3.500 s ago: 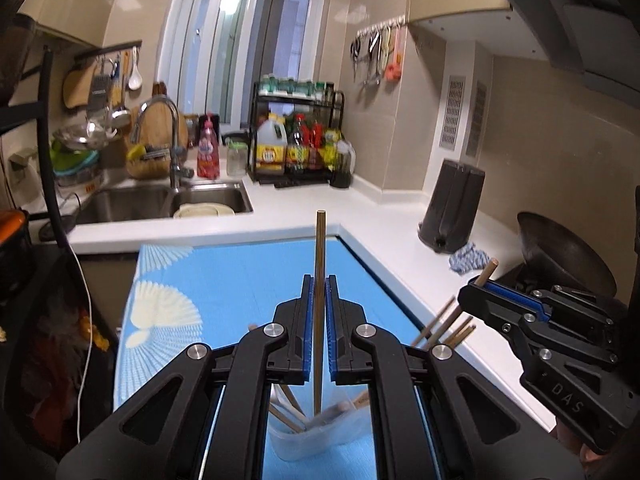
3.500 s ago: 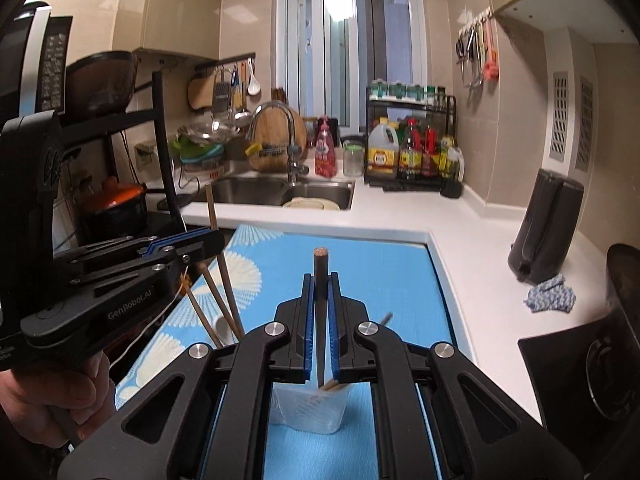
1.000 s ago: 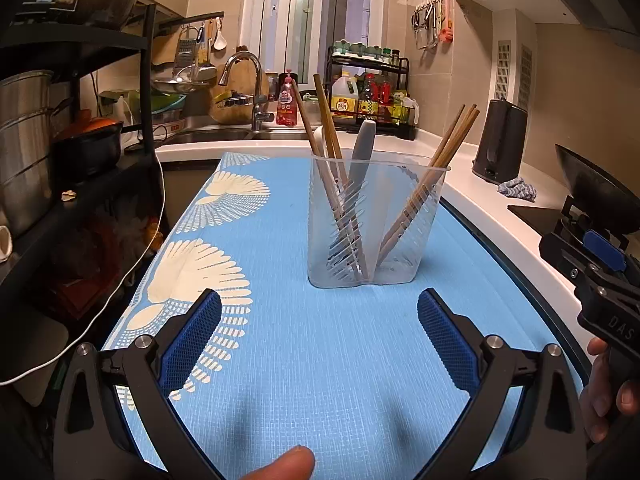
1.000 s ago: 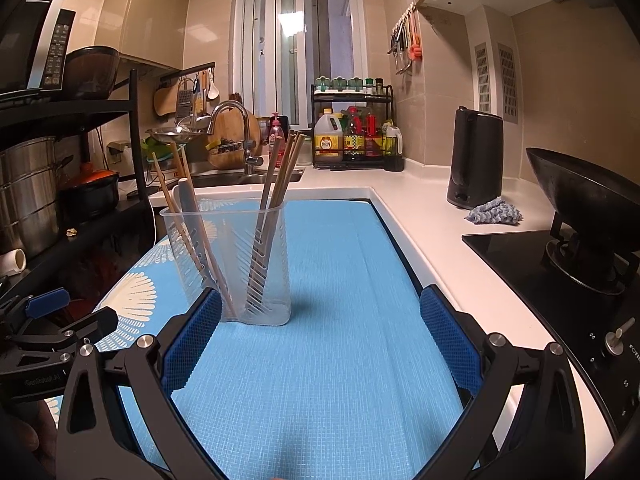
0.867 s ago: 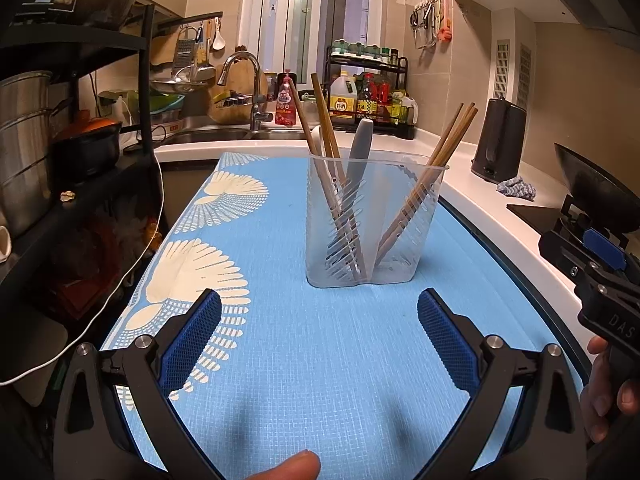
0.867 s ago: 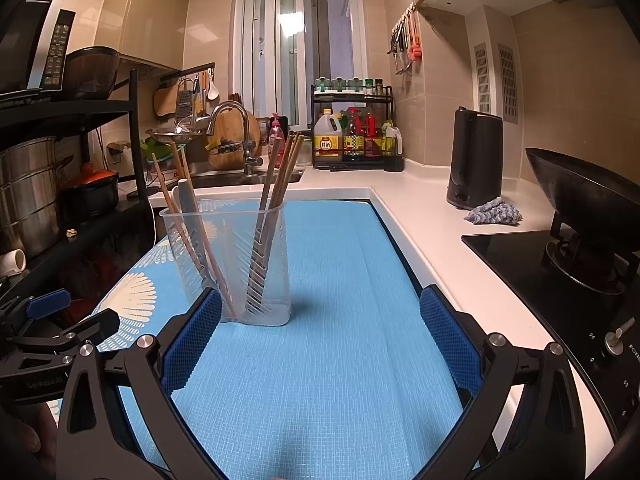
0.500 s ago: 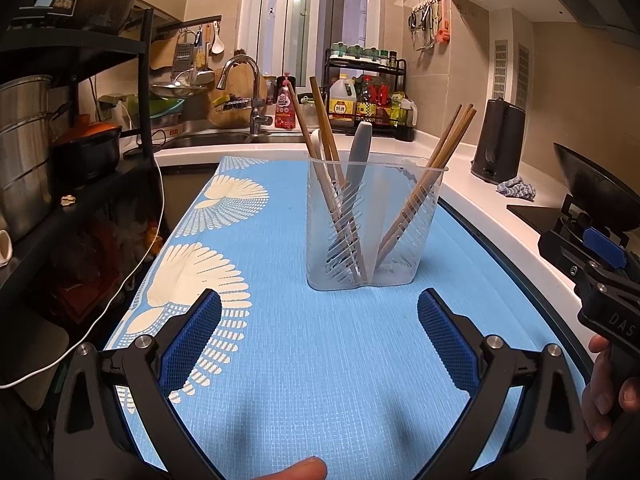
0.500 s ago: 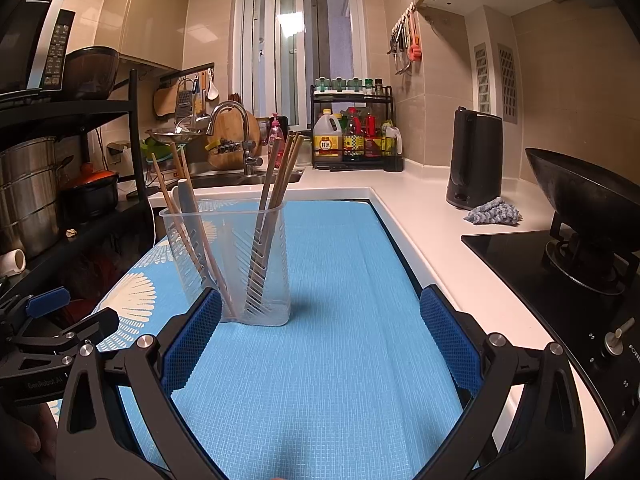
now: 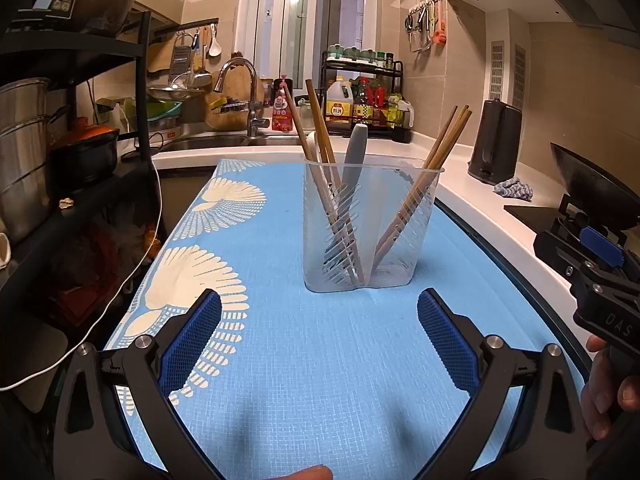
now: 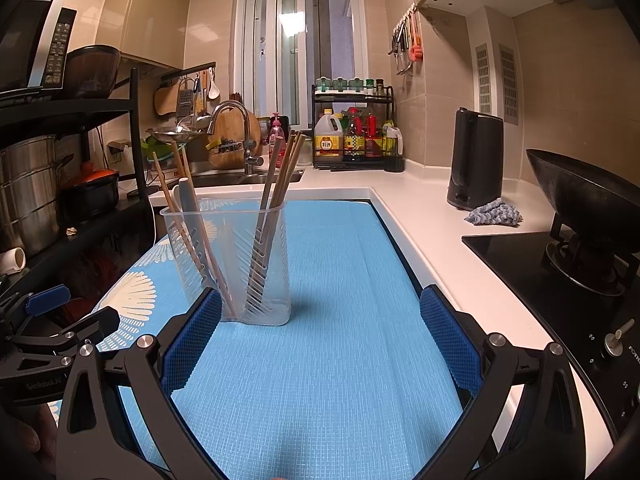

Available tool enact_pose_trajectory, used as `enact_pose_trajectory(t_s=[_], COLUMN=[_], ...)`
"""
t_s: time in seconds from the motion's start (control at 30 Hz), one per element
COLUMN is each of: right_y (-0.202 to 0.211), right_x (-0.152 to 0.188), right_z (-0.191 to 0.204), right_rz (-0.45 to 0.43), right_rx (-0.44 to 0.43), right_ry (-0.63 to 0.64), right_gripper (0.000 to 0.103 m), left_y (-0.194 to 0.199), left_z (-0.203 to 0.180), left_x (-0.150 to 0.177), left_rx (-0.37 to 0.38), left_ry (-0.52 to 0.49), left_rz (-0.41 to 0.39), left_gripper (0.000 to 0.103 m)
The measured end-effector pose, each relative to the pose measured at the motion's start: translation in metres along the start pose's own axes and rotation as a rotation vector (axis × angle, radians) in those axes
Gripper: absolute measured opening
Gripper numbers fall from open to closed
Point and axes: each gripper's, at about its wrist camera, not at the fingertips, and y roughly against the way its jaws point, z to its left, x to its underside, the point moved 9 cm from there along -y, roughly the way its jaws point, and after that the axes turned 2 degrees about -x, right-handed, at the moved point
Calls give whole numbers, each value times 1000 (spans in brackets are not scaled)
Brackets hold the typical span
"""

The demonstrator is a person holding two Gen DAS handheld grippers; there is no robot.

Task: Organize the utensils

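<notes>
A clear plastic utensil holder [image 9: 370, 248] [image 10: 232, 264] stands upright on the blue mat [image 9: 320, 340] [image 10: 340, 320]. Wooden chopsticks [image 9: 430, 164] [image 10: 282, 168] lean in its right half. More chopsticks [image 9: 316, 128] and a grey-handled utensil [image 9: 354, 152] [image 10: 188, 196] lean in its left half. My left gripper [image 9: 319, 332] is open and empty, low over the mat, short of the holder. My right gripper [image 10: 320, 332] is open and empty too, with the holder just past its left finger. Each gripper also shows at the edge of the other's view.
A black shelf rack [image 9: 60, 140] with pots stands left of the mat. A sink and faucet [image 9: 240, 96] sit behind it. At the right are a black kettle [image 10: 476, 160], a cloth [image 10: 494, 212] and a wok [image 10: 580, 192] on a black cooktop [image 10: 560, 280].
3.5 s ago each gripper was shut on a chopstick above the holder. Both are now open, empty and drawn back low over the mat. Over the last second almost nothing moved.
</notes>
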Motion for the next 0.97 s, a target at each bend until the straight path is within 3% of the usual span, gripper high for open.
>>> enact_pose_trajectory(t_s=[0.97], right_y=[0], right_x=[0], right_z=[-1], right_rz=[0], right_rx=[0], right_ry=[5], right_gripper=[98], left_y=[-3], left_z=[1], left_x=[0], left_rx=[0], left_ry=[-5], left_rz=[2], left_gripper=[95])
